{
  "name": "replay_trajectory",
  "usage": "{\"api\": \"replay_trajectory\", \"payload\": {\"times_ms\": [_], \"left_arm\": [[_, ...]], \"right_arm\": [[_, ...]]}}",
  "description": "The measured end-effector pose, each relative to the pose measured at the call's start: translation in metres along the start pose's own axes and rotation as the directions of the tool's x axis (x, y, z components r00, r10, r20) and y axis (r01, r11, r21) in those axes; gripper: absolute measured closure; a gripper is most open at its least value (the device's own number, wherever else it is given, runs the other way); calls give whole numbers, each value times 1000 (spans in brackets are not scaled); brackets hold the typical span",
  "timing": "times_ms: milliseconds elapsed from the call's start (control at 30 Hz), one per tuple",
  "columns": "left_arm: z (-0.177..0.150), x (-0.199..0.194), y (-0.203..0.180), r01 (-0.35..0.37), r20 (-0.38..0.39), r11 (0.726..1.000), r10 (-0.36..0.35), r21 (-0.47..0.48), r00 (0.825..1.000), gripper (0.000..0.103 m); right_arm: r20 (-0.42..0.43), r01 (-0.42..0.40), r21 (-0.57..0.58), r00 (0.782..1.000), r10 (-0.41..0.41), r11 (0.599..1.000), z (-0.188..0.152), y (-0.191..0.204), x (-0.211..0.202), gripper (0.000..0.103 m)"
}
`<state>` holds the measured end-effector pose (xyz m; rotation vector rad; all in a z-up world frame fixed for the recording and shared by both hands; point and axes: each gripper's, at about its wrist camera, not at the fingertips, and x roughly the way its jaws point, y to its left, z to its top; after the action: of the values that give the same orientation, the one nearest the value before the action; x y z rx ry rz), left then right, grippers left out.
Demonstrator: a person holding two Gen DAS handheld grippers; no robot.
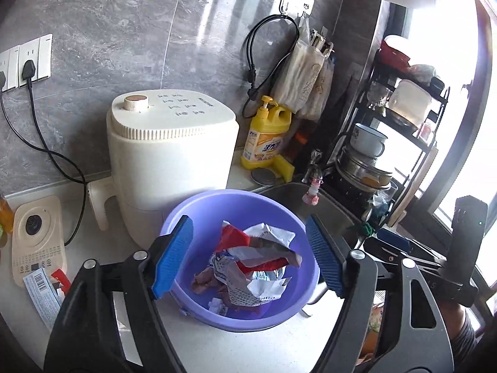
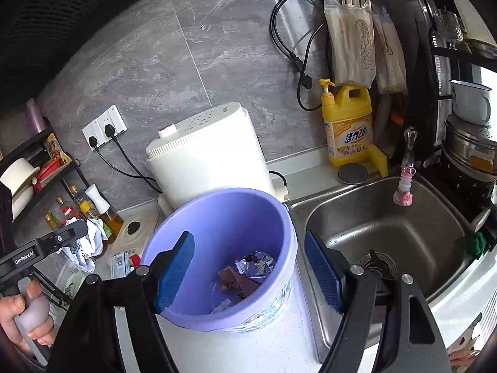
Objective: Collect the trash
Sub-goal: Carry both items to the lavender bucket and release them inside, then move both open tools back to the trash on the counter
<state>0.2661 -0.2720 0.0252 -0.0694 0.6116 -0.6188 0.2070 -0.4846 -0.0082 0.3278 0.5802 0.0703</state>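
A purple plastic bucket point(image 1: 279, 310) stands on the white counter beside the sink. In the right wrist view brown and purple wrappers point(image 2: 245, 273) lie at its bottom. My left gripper point(image 1: 248, 258) is open; crumpled white and red wrappers point(image 1: 257, 258) show between its blue pads without touching them, and I cannot tell whether they lie in the bucket. The right wrist view shows a white crumpled piece point(image 2: 90, 242) at the left gripper's tip, left of the bucket. My right gripper point(image 2: 248, 272) is open over the bucket's mouth, holding nothing. A barcode packet point(image 1: 40, 292) lies on the counter.
A white appliance point(image 1: 170, 149) stands behind the bucket, plugged into the wall. The steel sink point(image 2: 388, 227) with its tap point(image 2: 407, 168) is to the right, a yellow detergent bottle point(image 2: 348, 124) behind it. A dish rack point(image 1: 403, 118) fills the right; oil bottles point(image 2: 93, 214) stand left.
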Motion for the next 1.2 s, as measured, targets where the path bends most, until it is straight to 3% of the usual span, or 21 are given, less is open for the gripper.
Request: {"api": "replay_trajectory", "payload": {"times_ms": [233,500,833,1200], "left_arm": [[-9,-3,14,-28,-4,998,28,-59,1000,10],[-33,-39,43,-152,-2,979,153,-133,988,6],[-70,-95,81,-278,-5,937,283,-211,959,6],[-131,-139,117,-387,-93,876,377,-289,922,6]], "right_arm": [[24,76,45,997,-77,996,-10,-28,-28,29],[38,108,63,993,-111,992,-16,-37,-45,25],[3,21,2,1000,-21,1000,-26,-4,-27,7],[-53,-100,-84,994,96,991,-46,51,-16,7]]}}
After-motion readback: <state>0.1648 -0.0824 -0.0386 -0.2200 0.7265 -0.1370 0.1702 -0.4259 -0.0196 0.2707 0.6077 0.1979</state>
